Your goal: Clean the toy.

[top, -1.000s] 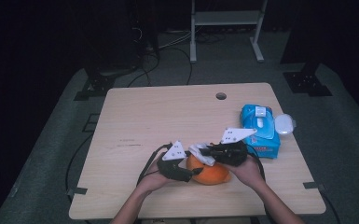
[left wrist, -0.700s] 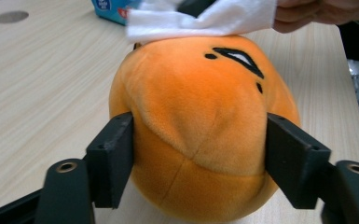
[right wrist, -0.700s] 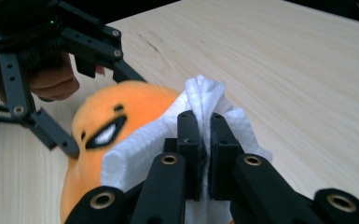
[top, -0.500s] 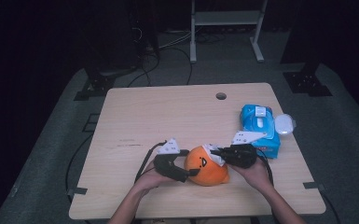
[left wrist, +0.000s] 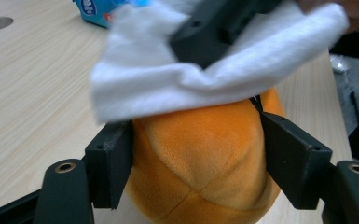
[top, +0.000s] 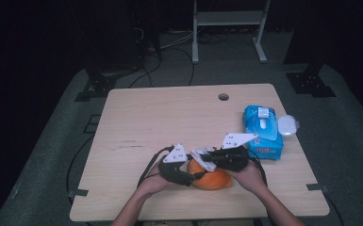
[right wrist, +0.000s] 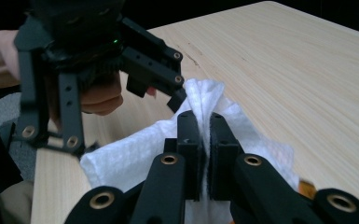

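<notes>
Two hand-held grippers at work on light wooden worktop [top: 169,117]: left [left wrist: 196,154] just closing around round orange plush toy [left wrist: 205,158], right [right wrist: 204,140] clamped on white paper wipe [right wrist: 135,154] over it.

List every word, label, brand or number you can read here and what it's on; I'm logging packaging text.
Blue wipes pack: red and white print along its front edge, too small and blurred to read.
Same pack's corner in the left gripper view: a round white-and-blue logo, not legible.
Orange plush, white wipe, table: no text.
Nothing can be quoted.
</notes>
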The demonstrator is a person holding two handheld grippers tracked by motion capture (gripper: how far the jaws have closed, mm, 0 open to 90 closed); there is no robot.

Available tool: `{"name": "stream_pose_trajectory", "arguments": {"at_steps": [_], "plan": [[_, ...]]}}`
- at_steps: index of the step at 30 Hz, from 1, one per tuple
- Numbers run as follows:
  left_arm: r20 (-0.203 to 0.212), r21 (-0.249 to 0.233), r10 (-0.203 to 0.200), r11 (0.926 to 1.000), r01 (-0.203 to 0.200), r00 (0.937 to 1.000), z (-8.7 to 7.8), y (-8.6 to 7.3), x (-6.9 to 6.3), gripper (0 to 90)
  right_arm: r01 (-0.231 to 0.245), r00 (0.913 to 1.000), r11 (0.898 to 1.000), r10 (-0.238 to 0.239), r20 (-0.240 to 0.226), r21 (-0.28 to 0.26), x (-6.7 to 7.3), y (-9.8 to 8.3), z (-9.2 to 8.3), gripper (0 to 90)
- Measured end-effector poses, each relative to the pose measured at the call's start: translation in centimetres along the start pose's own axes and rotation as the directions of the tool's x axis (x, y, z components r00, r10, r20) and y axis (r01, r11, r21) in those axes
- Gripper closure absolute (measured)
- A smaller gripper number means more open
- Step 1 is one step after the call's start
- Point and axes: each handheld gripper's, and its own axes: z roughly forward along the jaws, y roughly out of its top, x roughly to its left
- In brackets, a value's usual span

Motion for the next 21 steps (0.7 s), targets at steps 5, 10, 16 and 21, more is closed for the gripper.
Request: {"name": "stream_pose_trajectory", "arguments": {"at_steps": [5, 10, 16, 21], "plan": [[0.001, 0.0, 0.019, 0.9998, -0.019, 0.9998, -0.1, -0.4, 0.0, 31.5, -0.014, 0.9989, 1.0, 0.013, 0.045, 0.012, -1.4, -0.2, -0.1, 84.8], [0.009, -0.001, -0.006, 1.0, 0.006, 0.9999, -0.2, -0.9, 0.5, 31.4, -0.081, 0.9927, 0.996, 0.078, 0.091, 0.023, -3.2, -2.0, -1.6, 84.8], [0.071, -0.03, -0.129, 0.9909, 0.131, 0.9891, -0.4, -0.5, 1.3, 14.0, -0.092, 0.9904, 0.996, 0.091, 0.105, 0.008, -2.7, -3.2, -2.8, 84.8], [0.082, -0.025, -0.169, 0.9849, 0.171, 0.9823, 0.0, 0.1, 1.2, 12.8, -0.066, 0.9957, 0.998, 0.067, 0.065, -0.009, -1.2, -2.7, -2.8, 84.7]]}}
